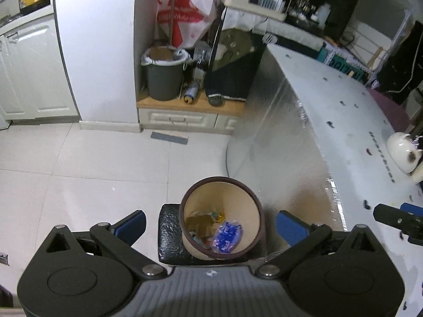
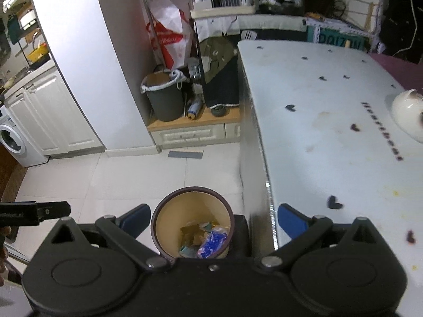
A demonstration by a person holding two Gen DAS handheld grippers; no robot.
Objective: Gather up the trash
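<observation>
Evidently both claws are wide and empty: the left claw (image 1: 210, 227) and right claw (image 2: 212, 223) hang over the small bin (image 1: 221, 218) at lower centre, wrappers inside (blue one uppermost). Best scan the tabletop (image 2: 330, 137) at right for leftover scraps before reaching.

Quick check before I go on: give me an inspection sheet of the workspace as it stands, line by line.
Surface: white table with dark heart marks and stains; no loose trash seen on it.
Job's things: small beige bin on a black stool beside the table, holding a blue wrapper and other scraps.
Clutter: white rounded ceramic piece at the table's right edge.
Grippers: left gripper open, empty, over the bin; right gripper open, empty.
Cables: nothing seen.
Surroundings: grey lined bin, red-and-white bag, washing machine, tiled floor.
</observation>
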